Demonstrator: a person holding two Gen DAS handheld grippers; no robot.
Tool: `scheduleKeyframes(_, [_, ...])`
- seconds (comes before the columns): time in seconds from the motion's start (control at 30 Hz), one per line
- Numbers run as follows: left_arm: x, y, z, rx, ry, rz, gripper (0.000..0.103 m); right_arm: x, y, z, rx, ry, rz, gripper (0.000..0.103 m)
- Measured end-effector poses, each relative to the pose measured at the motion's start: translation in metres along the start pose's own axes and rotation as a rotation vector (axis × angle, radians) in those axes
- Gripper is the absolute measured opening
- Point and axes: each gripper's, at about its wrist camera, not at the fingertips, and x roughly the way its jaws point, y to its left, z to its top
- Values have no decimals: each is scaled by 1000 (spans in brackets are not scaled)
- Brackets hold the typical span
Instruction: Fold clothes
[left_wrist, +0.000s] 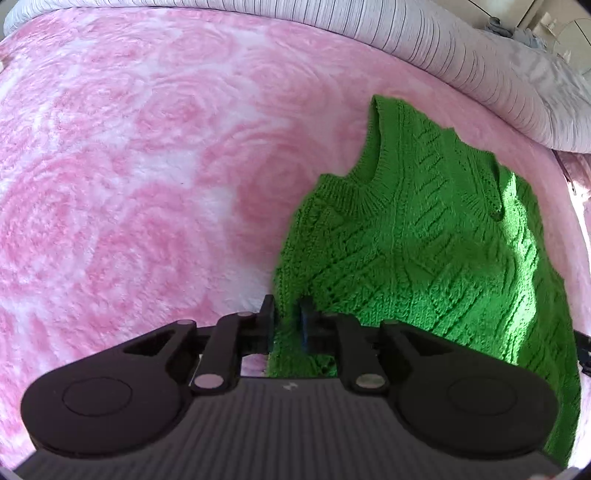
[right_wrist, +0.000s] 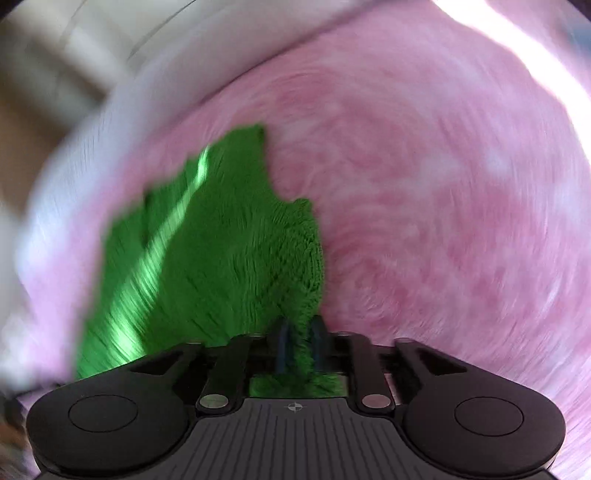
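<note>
- The green knitted vest (left_wrist: 424, 236) lies spread on the pink rose-patterned blanket (left_wrist: 129, 166) of a bed, near a striped grey pillow (left_wrist: 461, 62).
- The left tongs (left_wrist: 287, 321) pinch the vest's near edge.
- The right tongs (right_wrist: 299, 345), in a blurred view, pinch another part of its edge.

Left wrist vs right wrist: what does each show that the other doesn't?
Left wrist only: sharp cable-knit detail and the neckline of the green vest, plus a striped grey pillow.

Right wrist only: heavy motion blur and a beige area beyond the bed.

Both: the pink rose blanket, and tongs closed on the vest, left and right.
</note>
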Motion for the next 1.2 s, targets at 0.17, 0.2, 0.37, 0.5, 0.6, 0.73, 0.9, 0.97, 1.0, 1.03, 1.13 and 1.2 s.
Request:
scheduleKeyframes(0.17, [-4,4,0,-8,5,-11,7,-3,-2,6,32,-29,22,5])
scheduleKeyframes(0.2, [-5,5,0,-9,7,-13,7,-9,9,7,-27,-52,-2,4])
scheduleKeyframes(0.37, [-4,9,-2,-23,26,-10,15,-58,57,7,-370,-159,-246,3])
scheduleKeyframes(0.5, [-12,-2,0,-2,9,50,24,-17,18,7,-282,28,-339,11])
scheduleKeyframes(0.6, [-25,-19,-1,99,-18,114,27,-29,33,5,-350,-61,-370,33])
scheduleKeyframes(0.73, [-34,-36,1,154,-41,77,28,-35,59,1,-457,-158,-354,41])
scheduleKeyframes(0.9, [-26,-56,8,236,-19,-5,31,-11,69,-8,-584,4,-336,41])
scheduleKeyframes(0.97, [-20,-60,18,252,-13,-39,31,-11,74,0,-601,-20,-321,41])
scheduleKeyframes(1.0, [-16,-61,26,234,-9,-64,32,-11,74,8,-591,-31,-303,41])
scheduleKeyframes(1.03, [-11,-61,35,215,-5,-90,32,-8,73,18,-569,-34,-285,41])
scheduleKeyframes(1.13, [8,-62,66,146,4,-169,34,1,69,58,-493,-22,-225,41])
scheduleKeyframes(1.2, [27,-65,84,136,30,-195,36,10,68,79,-465,-23,-197,41])
